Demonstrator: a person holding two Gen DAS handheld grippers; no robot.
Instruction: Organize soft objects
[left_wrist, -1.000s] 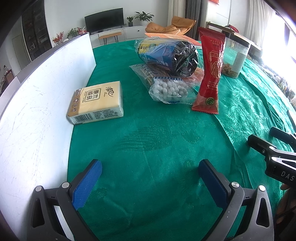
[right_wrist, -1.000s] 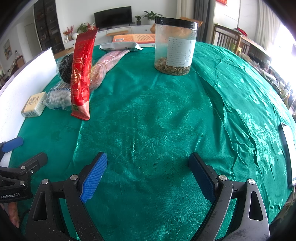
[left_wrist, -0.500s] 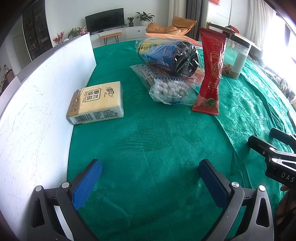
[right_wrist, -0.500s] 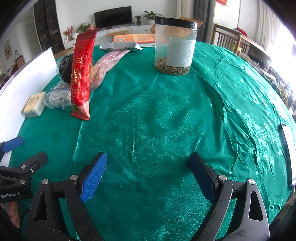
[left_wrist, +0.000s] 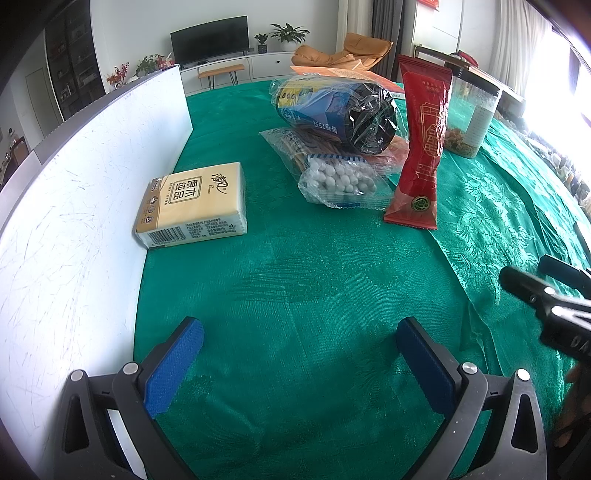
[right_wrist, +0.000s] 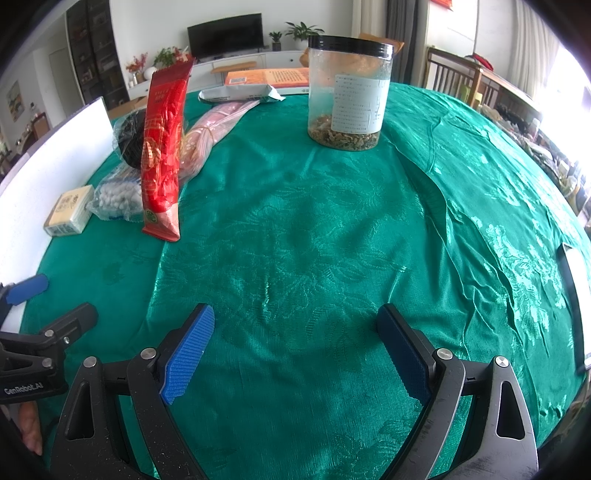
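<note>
While nothing has shifted over the last second, both claws hang wide and empty.
Left claw (left_wrist: 299, 354) and right claw (right_wrist: 295, 343) hover near; tissue pack (left_wrist: 192, 205) and bags sit far left on the table (right_wrist: 332, 221), sorting unstarted.

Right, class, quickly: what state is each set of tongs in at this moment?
Left tongs: open, holding nothing, over the green tablecloth.
Right tongs: open, holding nothing.

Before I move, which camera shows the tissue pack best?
The left wrist view: the tissue pack lies close and whole beside the white board, label and barcode visible. In the right wrist view it is small, far off at the left edge.
</note>
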